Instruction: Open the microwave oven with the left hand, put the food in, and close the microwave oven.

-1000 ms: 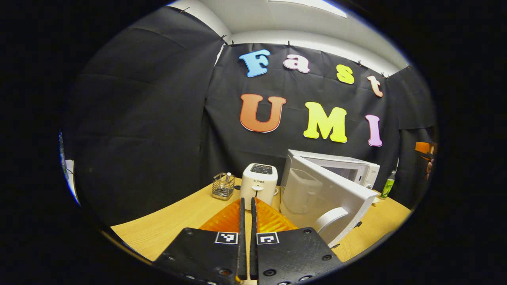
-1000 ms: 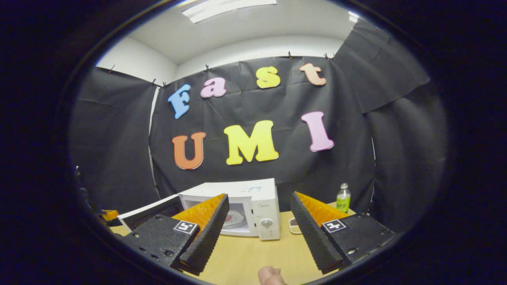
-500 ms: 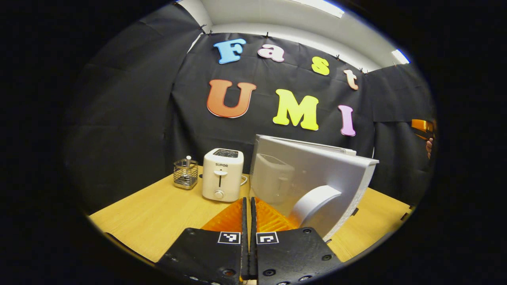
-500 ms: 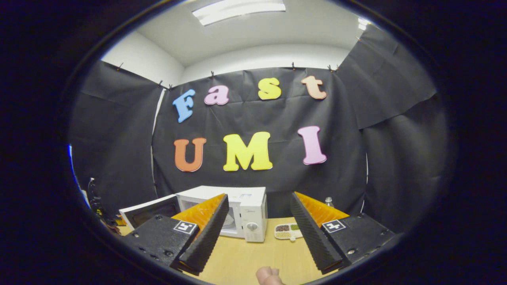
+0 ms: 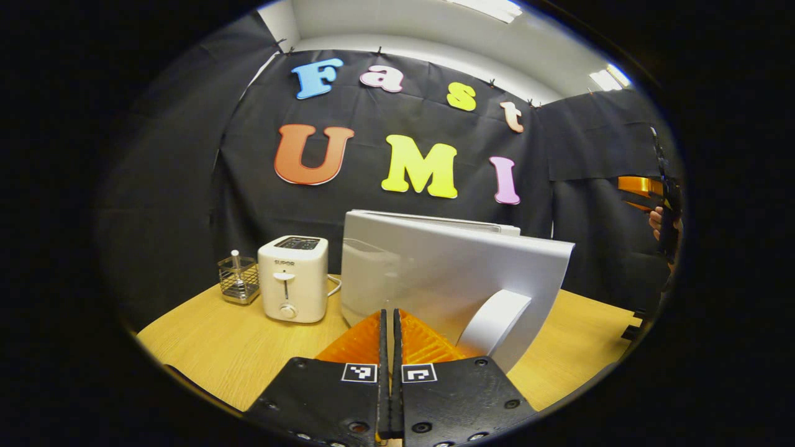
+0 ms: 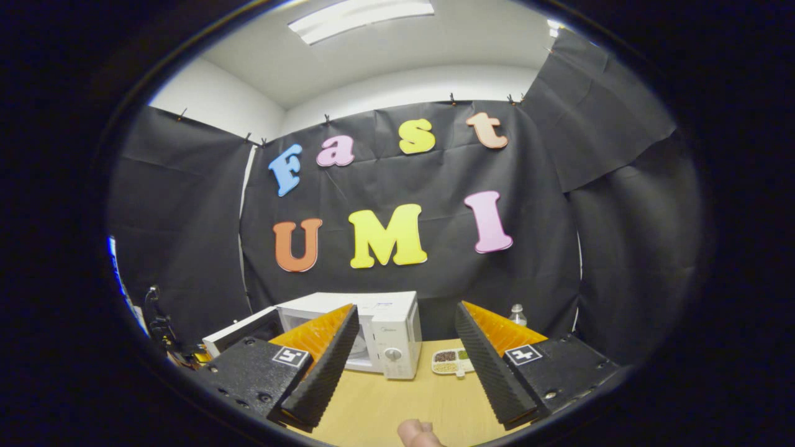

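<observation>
- Left gripper (image 5: 390, 347), fingers pressed together on nothing, is sitting low centre, swinging rightward behind the microwave door (image 5: 453, 273).
- The door is closing, now hiding the cavity.
- Right gripper (image 6: 404, 360) is spread wide, empty; the microwave (image 6: 372, 329) stands centre, the food tray (image 6: 453, 362) beside it.

On the table (image 5: 236, 347): one microwave oven (image 6: 391, 329), door (image 5: 447, 279) swung out; left of it, one toaster (image 5: 292, 285) and one wire basket (image 5: 238, 280); right of it, one food tray (image 6: 454, 362) and one bottle (image 6: 517, 315).
</observation>
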Demonstrator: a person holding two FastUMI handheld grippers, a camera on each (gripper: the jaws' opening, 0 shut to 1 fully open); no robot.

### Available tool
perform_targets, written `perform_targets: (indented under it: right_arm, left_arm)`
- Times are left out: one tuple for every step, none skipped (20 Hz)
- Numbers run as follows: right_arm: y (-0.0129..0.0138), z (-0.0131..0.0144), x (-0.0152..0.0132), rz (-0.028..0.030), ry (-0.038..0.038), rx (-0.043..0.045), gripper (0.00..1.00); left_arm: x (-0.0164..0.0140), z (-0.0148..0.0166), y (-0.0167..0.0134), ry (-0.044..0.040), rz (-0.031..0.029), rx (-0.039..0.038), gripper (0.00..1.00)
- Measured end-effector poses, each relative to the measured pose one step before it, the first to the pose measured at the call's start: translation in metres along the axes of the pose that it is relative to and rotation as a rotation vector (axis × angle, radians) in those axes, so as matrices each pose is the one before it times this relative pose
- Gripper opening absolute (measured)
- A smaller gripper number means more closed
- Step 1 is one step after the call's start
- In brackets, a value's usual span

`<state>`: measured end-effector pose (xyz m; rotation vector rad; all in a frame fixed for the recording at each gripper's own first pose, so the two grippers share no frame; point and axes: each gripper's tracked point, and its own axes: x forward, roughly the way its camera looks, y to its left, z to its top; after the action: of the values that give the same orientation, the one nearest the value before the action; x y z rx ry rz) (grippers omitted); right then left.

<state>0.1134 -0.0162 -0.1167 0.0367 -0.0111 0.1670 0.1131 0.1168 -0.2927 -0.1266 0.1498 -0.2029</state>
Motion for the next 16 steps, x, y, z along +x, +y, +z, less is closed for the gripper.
perform_targets:
  right_arm:
    - [-0.00040,-0.00111,0.00068,0.00534,-0.00283,-0.00036,0.89]
    - [0.00034,-0.00056,0.00034,0.00461,-0.00213,-0.00251,0.89]
    - [-0.00028,-0.00134,0.00018,0.00545,-0.00291,-0.00184,0.89]
    - [0.00002,-0.00055,0.00065,0.00642,-0.00127,0.00108,0.89]
    - [-0.00081,-0.00217,0.00064,0.00417,-0.00059,0.00383,0.89]
    - [-0.00222,-0.00111,0.00117,0.00196,-0.00022,0.00611,0.89]
    - [-0.00113,-0.00309,0.00221,0.00006,0.00111,0.00327,0.89]
    - [-0.00232,-0.00253,0.00195,-0.00117,0.00310,0.00106,0.89]
    - [-0.00049,-0.00351,0.00107,-0.00127,0.00449,0.00096,0.89]
    - [-0.00051,-0.00201,0.00135,0.00113,0.00371,0.00318,0.89]
    - [-0.00097,-0.00307,0.00087,0.00291,0.00573,0.00320,0.89]
    - [-0.00024,-0.00293,0.00060,0.00504,0.00412,0.00219,0.89]
    - [-0.00097,-0.00153,0.00123,0.00321,0.00188,0.00225,0.89]
    - [-0.00168,-0.00114,-0.00052,0.00099,-0.00054,0.00167,0.89]
    - [-0.00259,-0.00094,0.00168,0.00081,-0.00256,0.00008,0.89]
    - [-0.00278,-0.00120,0.00006,-0.00045,-0.00371,-0.00313,0.89]
  left_arm:
    - [0.00439,-0.00010,-0.00690,0.00261,-0.01950,0.01364,0.00]
    - [0.00556,0.00131,-0.00799,-0.00067,-0.02029,0.01217,0.00]
    - [0.00638,-0.00009,-0.00748,-0.00238,-0.02372,0.00505,0.00]
    - [0.00666,-0.00190,-0.00687,0.00480,-0.02411,-0.00649,0.00]
    - [0.00569,-0.00117,-0.00714,0.00603,-0.01831,-0.01456,0.00]
    - [0.00586,-0.00114,-0.00718,0.00116,-0.01434,-0.00604,0.00]
    - [0.00560,-0.00056,-0.00537,-0.00118,-0.00652,-0.00025,0.00]
    - [0.00748,0.00000,-0.00530,-0.00440,-0.01311,-0.00169,0.00]
    - [0.00682,-0.00290,-0.00754,0.01137,-0.01761,-0.01000,0.00]
    - [0.00620,-0.00107,-0.00743,0.00281,-0.01513,-0.00732,0.00]
    - [0.00688,-0.00071,-0.00641,0.00587,-0.01083,-0.00116,0.00]
    - [0.00770,0.00028,-0.00362,0.00335,-0.00304,0.00368,0.00]
    - [0.00661,-0.00004,-0.00395,0.00197,-0.00030,0.00462,0.00]
    - [0.00755,0.00085,-0.00414,-0.00119,-0.00170,0.00648,0.00]
    - [0.00834,0.00056,-0.00290,0.00001,0.00187,0.00239,0.00]
    - [0.00886,-0.00118,-0.00306,0.00512,0.00063,-0.00440,0.00]
